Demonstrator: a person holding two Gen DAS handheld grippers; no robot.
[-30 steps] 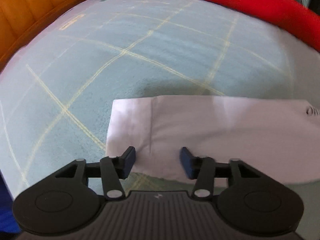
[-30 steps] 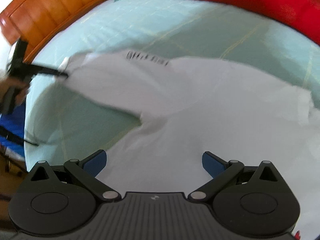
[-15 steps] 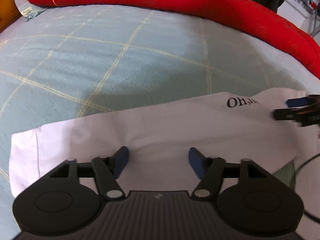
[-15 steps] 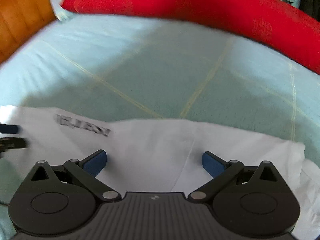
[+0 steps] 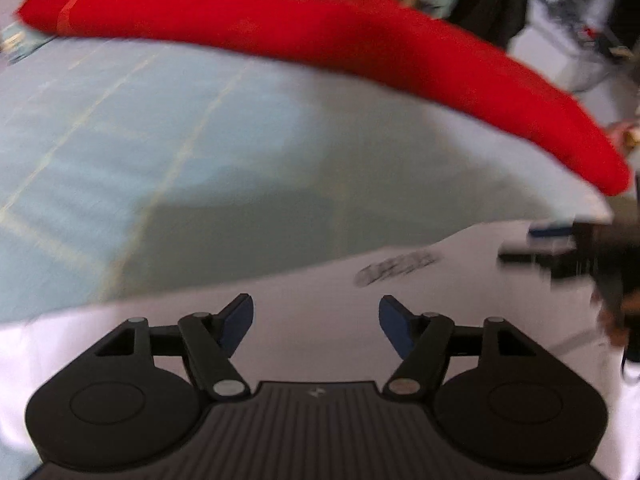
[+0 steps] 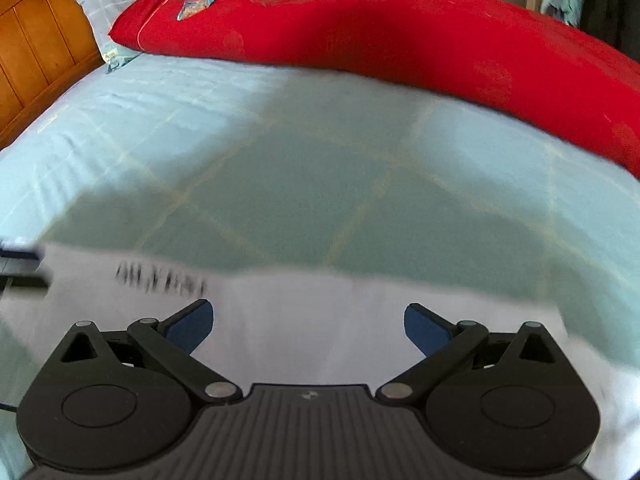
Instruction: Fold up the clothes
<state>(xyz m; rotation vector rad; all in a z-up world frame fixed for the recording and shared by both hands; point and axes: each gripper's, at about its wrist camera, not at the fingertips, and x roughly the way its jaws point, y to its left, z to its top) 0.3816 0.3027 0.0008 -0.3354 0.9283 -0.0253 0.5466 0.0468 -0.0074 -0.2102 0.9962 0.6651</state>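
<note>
- left gripper: jaws spread, have just been opening, nothing pinched; white t-shirt lies under it
- right gripper: jaws spread wide, empty, over the same shirt
- shirt flat on pale blue checked bedsheet, black lettering blurred
- far: red quilt, wooden headboard

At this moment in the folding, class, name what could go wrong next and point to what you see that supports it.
1. Both the left gripper and right gripper stand open above the white shirt, holding nothing; the left jaws have just been opening. A pinch might catch one layer only.
2. The grippers are close together, so they might collide.
3. The red quilt limits space on the bed sheet.
</note>
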